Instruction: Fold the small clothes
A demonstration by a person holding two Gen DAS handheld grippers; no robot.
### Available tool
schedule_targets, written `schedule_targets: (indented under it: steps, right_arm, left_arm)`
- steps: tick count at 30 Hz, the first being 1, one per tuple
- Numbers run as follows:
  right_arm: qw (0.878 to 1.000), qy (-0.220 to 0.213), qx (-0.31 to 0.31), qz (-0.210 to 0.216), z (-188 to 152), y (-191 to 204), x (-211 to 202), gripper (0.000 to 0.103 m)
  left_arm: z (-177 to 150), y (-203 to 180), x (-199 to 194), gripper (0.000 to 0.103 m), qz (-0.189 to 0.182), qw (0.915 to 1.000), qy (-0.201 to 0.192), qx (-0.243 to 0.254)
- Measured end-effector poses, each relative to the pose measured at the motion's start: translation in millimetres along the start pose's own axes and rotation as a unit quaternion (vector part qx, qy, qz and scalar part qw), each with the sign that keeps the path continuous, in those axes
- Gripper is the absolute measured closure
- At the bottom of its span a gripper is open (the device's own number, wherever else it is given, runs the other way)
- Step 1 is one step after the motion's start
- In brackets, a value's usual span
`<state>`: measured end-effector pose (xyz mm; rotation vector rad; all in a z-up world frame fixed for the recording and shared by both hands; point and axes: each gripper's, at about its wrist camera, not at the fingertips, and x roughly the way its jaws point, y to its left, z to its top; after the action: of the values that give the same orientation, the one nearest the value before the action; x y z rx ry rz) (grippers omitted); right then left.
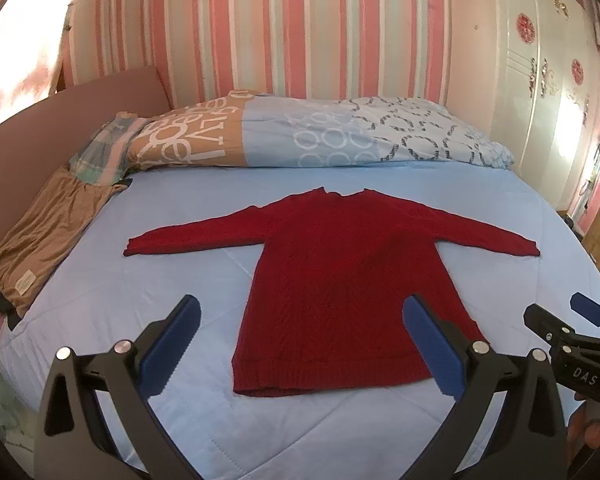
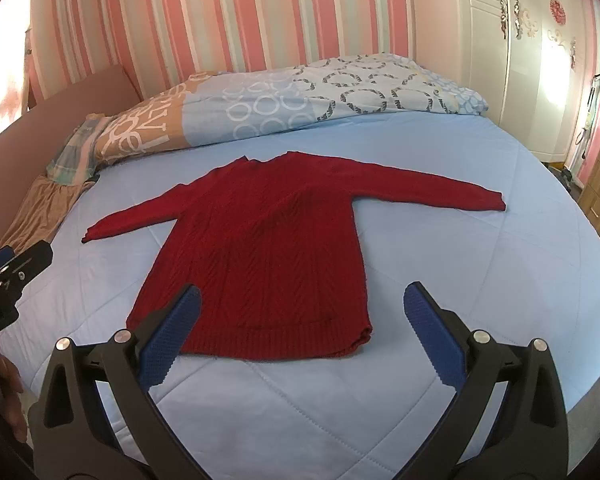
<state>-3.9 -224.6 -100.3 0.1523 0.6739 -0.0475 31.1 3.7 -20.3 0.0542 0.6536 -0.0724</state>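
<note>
Red knit sweater (image 1: 332, 280) is laid flat, sleeves outspread, on the blue bed (image 1: 180, 280). No fold is begun. Left tool (image 1: 300, 344) and right tool (image 2: 300, 336) are held spread, empty; a sleeve is probably to be gripped next.

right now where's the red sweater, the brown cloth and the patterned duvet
red sweater (image 1: 332, 280): left wrist view, chest.
brown cloth (image 1: 48, 236): left wrist view, middle of the fabric.
patterned duvet (image 2: 340, 92): right wrist view, ringed part.
</note>
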Motion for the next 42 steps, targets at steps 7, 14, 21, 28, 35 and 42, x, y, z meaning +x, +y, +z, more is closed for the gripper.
schedule_targets:
  steps: [7, 14, 21, 28, 35, 42]
  right_arm:
    - [1.0, -0.001, 0.004, 0.0, 2, -5, 4, 0.003]
    - [1.0, 0.002, -0.005, -0.001, 8, -9, 13, 0.003]
    - [1.0, 0.005, -0.028, -0.009, 21, -43, 32, 0.003]
    - [0.999, -0.023, -0.024, -0.038, 47, -120, 65, 0.003]
    - [0.993, -0.044, -0.011, -0.107, 75, -239, 134, 0.005]
    - [0.992, 0.011, 0.048, -0.12, 90, -339, 217, 0.019]
  left_arm:
    - [2, -8, 7, 0.001, 0.0, 0.9999, -0.001, 0.014]
    - [3, -7, 22, 0.001, 0.013, 0.9999, 0.004, -0.004]
    - [1, -8, 54, 0.001, 0.031, 0.9991, 0.013, -0.024]
    - [2, -36, 93, 0.001, 0.03, 0.9993, 0.004, -0.021]
    - [11, -65, 145, 0.001, 0.033, 0.9993, -0.006, -0.02]
    - [24, -93, 209, 0.001, 0.036, 0.9991, -0.009, -0.019]
